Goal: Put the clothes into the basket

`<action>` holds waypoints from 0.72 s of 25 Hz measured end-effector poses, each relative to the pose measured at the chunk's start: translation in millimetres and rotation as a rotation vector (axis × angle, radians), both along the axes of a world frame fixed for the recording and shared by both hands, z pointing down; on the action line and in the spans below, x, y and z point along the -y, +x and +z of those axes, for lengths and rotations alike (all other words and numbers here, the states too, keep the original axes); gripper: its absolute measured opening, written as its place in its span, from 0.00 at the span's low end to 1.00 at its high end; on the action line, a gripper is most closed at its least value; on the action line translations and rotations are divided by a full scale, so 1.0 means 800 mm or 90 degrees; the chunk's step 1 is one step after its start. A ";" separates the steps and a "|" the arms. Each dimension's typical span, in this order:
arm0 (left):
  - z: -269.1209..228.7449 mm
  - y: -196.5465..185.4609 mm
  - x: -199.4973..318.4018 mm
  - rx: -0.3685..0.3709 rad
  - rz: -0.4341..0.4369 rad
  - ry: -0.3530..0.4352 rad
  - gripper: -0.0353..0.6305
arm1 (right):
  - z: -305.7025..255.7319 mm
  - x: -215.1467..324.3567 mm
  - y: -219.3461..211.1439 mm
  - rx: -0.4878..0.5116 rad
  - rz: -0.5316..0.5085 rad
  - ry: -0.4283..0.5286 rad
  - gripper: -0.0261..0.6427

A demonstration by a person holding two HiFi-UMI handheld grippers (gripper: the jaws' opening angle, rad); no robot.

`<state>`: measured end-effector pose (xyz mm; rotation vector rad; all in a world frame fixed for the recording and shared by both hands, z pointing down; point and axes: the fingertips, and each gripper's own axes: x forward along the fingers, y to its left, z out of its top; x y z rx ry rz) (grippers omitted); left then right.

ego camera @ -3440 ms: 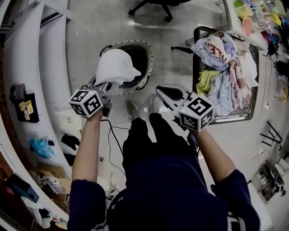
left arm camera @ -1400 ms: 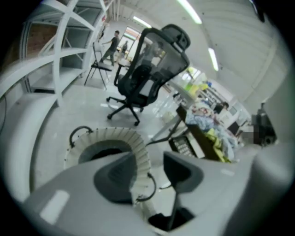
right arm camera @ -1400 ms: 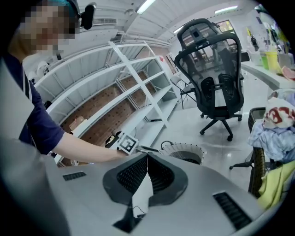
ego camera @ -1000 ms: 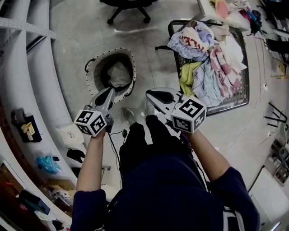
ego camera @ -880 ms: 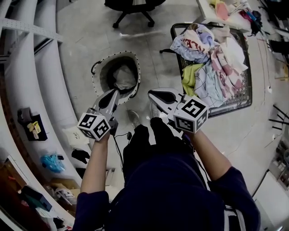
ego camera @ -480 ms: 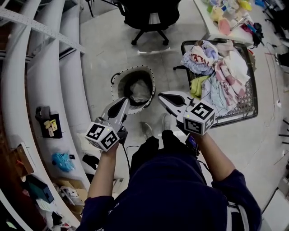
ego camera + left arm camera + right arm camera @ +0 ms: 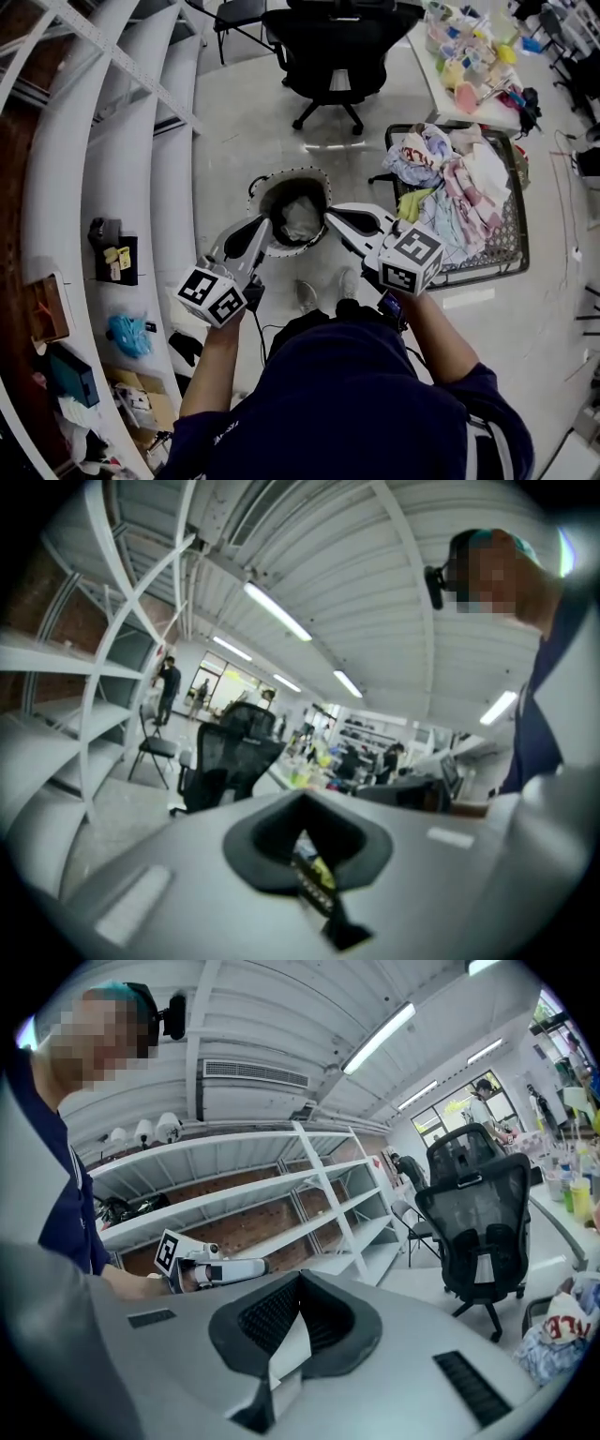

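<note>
The round basket (image 7: 277, 187) with a dotted rim stands on the floor, and a white garment (image 7: 301, 217) lies inside it. My left gripper (image 7: 263, 225) hovers over the basket's near left rim, shut and empty; the left gripper view shows its jaws (image 7: 305, 803) pressed together, pointing across the room. My right gripper (image 7: 334, 215) is held over the basket's near right rim, also shut with nothing in it (image 7: 298, 1283). A pile of mixed clothes (image 7: 450, 183) fills a black wire cart (image 7: 478, 272) to the right.
A black office chair (image 7: 337, 42) stands beyond the basket, and a table (image 7: 450, 89) with coloured items lies at the upper right. White shelving (image 7: 112, 187) runs along the left. The person's shoes (image 7: 307, 295) are just short of the basket.
The white garment that the left gripper held over the basket now lies inside it. Both grippers have risen away from the floor, jaws closed.
</note>
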<state>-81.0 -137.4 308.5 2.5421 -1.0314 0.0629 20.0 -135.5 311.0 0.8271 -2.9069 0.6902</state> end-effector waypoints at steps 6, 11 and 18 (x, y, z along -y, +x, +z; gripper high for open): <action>-0.039 -0.009 -0.016 -0.001 -0.005 0.046 0.06 | -0.029 -0.013 -0.022 0.003 -0.032 0.031 0.05; -0.054 -0.019 -0.021 0.008 -0.015 0.079 0.06 | -0.042 -0.021 -0.050 -0.004 -0.065 0.046 0.05; -0.042 -0.030 -0.025 -0.013 -0.028 0.074 0.06 | -0.047 -0.029 -0.073 -0.026 -0.094 0.052 0.05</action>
